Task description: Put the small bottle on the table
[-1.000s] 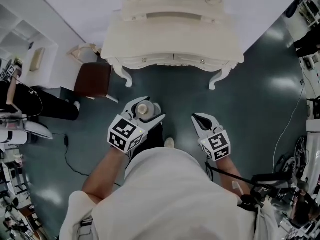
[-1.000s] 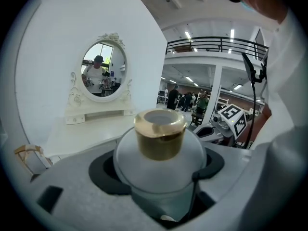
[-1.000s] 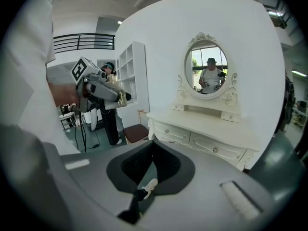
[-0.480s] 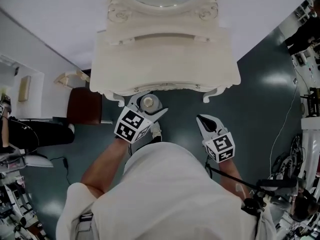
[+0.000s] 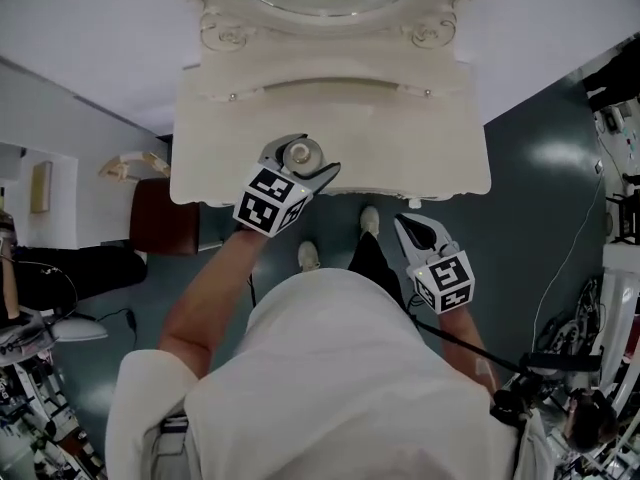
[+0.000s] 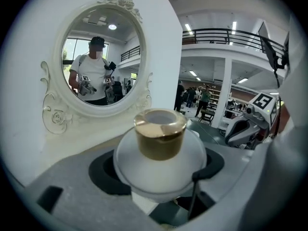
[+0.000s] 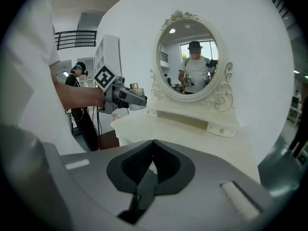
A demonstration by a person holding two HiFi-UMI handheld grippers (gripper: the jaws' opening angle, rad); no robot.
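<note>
between left gripper [image 5: 303, 165] jaws: small bottle [image 6: 160, 150].

white short-sleeved shirt [image 5: 340, 388], grey left gripper [image 5: 303, 150] and right gripper [image 5: 408, 226], black-and-white square-marker cubes [image 5: 268, 200] on both

Head view: camera on your head, looks steeply down past your shoulders [image 5: 330, 368] onto dressing table [image 5: 400, 138] top and floor [image 5: 545, 118]; table near.

Left gripper view: rides your left gripper [image 5: 303, 158], faces along jaws at mirror [image 6: 103, 64]; small bottle [image 6: 159, 143] fills foreground, very close.

Right gripper view: rides your right gripper [image 5: 405, 230], stands off table edge, looks across tabletop to mirror.

All 3 views share mirror and tabletop; right gripper view also catches left gripper.
</note>
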